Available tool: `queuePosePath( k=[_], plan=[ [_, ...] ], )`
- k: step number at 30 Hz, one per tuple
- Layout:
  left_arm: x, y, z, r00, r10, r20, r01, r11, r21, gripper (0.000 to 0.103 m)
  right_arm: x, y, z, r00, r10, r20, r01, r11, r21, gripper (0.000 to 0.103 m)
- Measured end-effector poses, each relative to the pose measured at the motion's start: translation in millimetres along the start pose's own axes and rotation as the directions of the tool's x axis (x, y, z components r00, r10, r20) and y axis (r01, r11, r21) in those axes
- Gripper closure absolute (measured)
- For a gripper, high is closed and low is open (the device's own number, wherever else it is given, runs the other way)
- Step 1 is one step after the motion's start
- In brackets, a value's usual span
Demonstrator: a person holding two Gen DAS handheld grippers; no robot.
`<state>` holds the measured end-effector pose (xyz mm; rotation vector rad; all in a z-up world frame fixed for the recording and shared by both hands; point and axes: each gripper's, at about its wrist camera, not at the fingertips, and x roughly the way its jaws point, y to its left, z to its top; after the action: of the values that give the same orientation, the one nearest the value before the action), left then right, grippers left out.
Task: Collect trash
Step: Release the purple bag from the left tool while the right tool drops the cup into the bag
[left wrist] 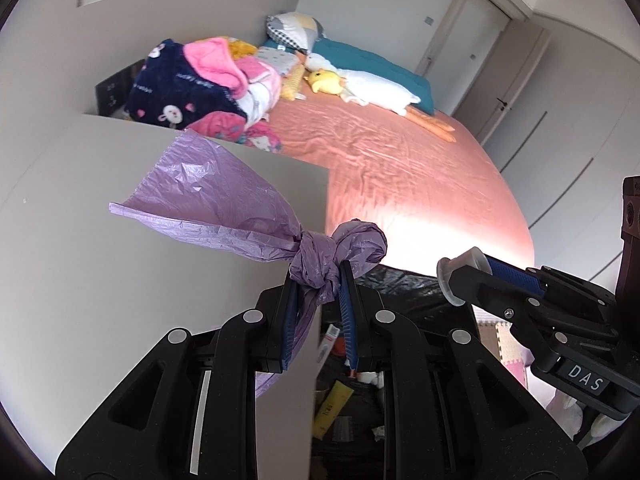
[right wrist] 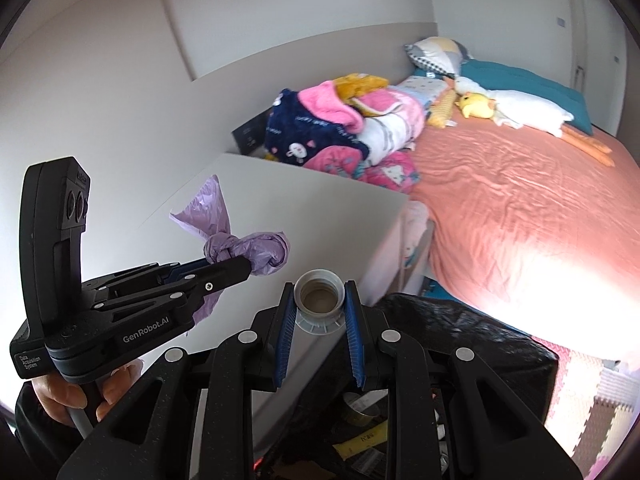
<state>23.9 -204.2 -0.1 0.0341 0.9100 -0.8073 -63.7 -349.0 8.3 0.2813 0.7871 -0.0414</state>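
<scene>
My left gripper is pinched on the knotted purple bag, with the knot just past my pads and the loose flap fanning out toward ten o'clock. Gripping right at the knot keeps the thin plastic from slipping through, and the tail below hangs free between the fingers.

My right gripper is clamped on a white cap, open side facing the lens, one pad on each side of its rim. Squeezing it across the widest part is what keeps so small a piece steady.

Both pieces of trash are up in the air, not resting on anything. In the left view the right gripper sits at four o'clock, well apart from the bag. In the right view the left gripper is at nine o'clock, with a hand on its handle.

Below both, at six o'clock, the black bin bag gapes open with scraps already inside. I judge that is where both items go, so I carry them side by side above its mouth, beside the white cabinet and the bed.
</scene>
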Motion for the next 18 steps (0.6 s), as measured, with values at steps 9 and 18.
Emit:
queuePosePath(
  k=[9, 18],
  plan=[
    [16, -45, 0, 0.997, -0.063, -0.037, 0.066, 0.995, 0.078, 0.084, -27, -42, -5, 0.997, -0.068, 0.043, 0.065, 0.995, 0.075, 0.077],
    [33, -73, -2, 0.988, -0.122, -0.099, 0.135, 0.982, 0.133, 0.084, -49, -73, -14, 0.990, -0.126, 0.065, 0.116, 0.983, 0.141, 0.077]
  ],
)
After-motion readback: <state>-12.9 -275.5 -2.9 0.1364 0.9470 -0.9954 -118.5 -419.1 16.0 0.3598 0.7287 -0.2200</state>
